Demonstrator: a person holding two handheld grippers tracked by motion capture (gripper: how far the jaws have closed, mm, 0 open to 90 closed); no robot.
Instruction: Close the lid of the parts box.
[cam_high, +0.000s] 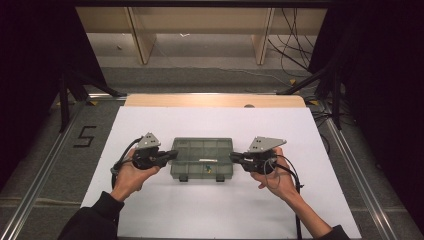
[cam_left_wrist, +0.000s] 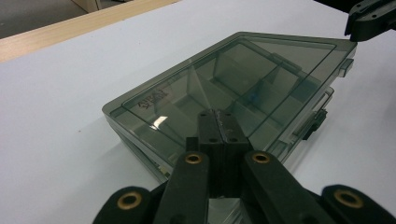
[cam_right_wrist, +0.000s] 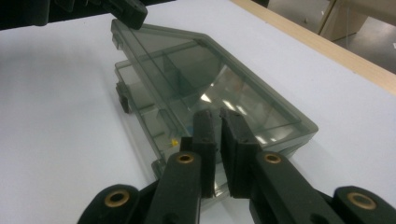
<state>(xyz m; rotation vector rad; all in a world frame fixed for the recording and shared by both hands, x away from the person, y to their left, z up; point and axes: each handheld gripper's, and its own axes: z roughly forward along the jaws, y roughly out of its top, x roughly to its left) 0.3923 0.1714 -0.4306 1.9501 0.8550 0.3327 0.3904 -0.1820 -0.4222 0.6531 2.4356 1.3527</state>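
Observation:
A smoky see-through compartment box (cam_high: 202, 150) lies in the middle of the white table. Its lid (cam_left_wrist: 233, 74) stands slightly ajar on the latch side, above the base (cam_right_wrist: 140, 105). A small blue piece (cam_left_wrist: 253, 97) and a yellow piece (cam_right_wrist: 173, 141) lie inside. My left gripper (cam_high: 175, 154) is at the box's left end, its jaws pressed together over the lid's corner (cam_left_wrist: 219, 114). My right gripper (cam_high: 233, 157) is at the right end. Its jaws (cam_right_wrist: 219, 114) are nearly together over the lid, with a thin slit and nothing I can make out between them.
The table (cam_high: 210, 215) has a white top, with a wooden strip (cam_high: 215, 100) along its far edge. Wooden shelving (cam_high: 145, 40) and cables (cam_high: 295, 50) stand beyond it. A "5" (cam_high: 86, 136) is marked on the floor at the left. Metal rails run along both sides.

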